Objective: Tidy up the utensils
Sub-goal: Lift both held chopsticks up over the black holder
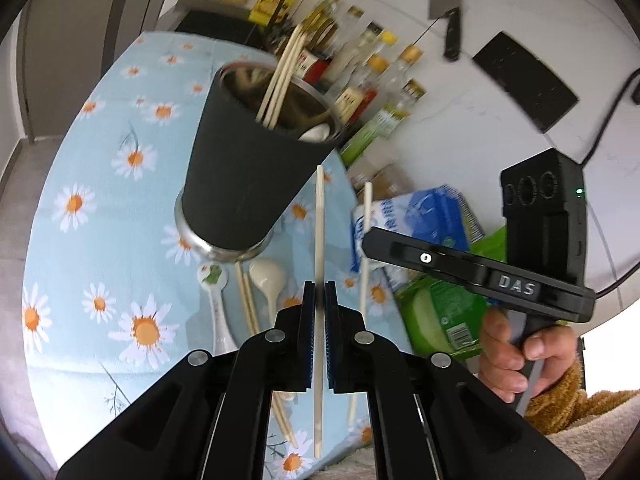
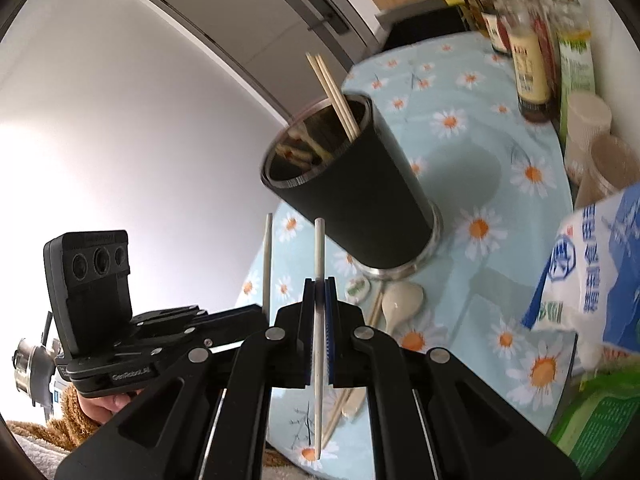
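- Daisy-print cloth covers the bench (image 1: 100, 184), bottles crowding its far edge.
- Left tongs (image 1: 319, 308) are clamped on one chopstick (image 1: 319, 216), its long axis running forward along the fingers.
- Right tongs (image 2: 319, 300) are clamped on a second chopstick (image 2: 319, 248), aimed the same way.
- Black holder (image 1: 244, 176) stands ahead of both tips, mouth above them; neither hand looks clearly nearer.
- Spoons (image 1: 268, 280) and loose chopsticks (image 1: 249, 304) lie by its base.

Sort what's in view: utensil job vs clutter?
Job: holder, chopsticks inside, chopstick in left gripper, chopstick in right gripper, loose chopsticks, spoons.
Clutter: sauce bottles, cleaver, blue bag, green packet.
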`<state>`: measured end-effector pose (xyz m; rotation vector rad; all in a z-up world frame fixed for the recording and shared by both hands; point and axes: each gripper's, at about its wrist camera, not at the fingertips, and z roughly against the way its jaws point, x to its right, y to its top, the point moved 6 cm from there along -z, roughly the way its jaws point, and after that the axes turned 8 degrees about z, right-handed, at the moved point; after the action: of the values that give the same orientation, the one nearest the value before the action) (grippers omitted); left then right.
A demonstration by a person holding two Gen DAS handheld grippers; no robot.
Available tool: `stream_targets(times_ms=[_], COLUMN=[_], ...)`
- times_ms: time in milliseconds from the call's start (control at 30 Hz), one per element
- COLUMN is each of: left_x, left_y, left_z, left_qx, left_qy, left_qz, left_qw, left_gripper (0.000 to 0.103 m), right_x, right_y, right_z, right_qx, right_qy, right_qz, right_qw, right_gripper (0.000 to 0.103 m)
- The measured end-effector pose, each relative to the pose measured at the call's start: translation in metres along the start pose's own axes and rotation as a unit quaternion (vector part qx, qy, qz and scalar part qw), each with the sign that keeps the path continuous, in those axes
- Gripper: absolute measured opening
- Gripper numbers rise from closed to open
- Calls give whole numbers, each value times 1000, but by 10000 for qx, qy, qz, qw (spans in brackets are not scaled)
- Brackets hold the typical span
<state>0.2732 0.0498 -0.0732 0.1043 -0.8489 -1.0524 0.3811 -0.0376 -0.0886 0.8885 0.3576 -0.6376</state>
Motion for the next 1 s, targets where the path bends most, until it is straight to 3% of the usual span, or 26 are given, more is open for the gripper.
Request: stream_targets(times_ms=[100, 367, 567, 767, 1000], left_x=[7, 19, 35, 54, 66], left_y=[7, 44, 76, 97, 118], left_z=[7, 32, 52, 64, 69], left_qx=[172, 1133, 1857, 2544, 2908], left_qy=[-58, -58, -127, 16, 43], left_qz=[-136, -346, -625, -1125, -1347], left_qw=[9997, 9929, 9805, 9605, 9472], left_gripper=[3, 3, 3, 3, 3], right_x=[-3, -13, -22, -19, -19], right_y=[12, 42, 70, 94, 118], right_z=[8, 31, 48, 63, 77], right_qx=[331, 1282, 2008, 2520, 2863], right_qy=[66, 3, -120, -450, -566], right_qz=[33, 231, 505, 621, 749], right_qw=[9994, 9915, 9783, 9647, 9535], right_gripper=[6, 6, 6, 6, 6])
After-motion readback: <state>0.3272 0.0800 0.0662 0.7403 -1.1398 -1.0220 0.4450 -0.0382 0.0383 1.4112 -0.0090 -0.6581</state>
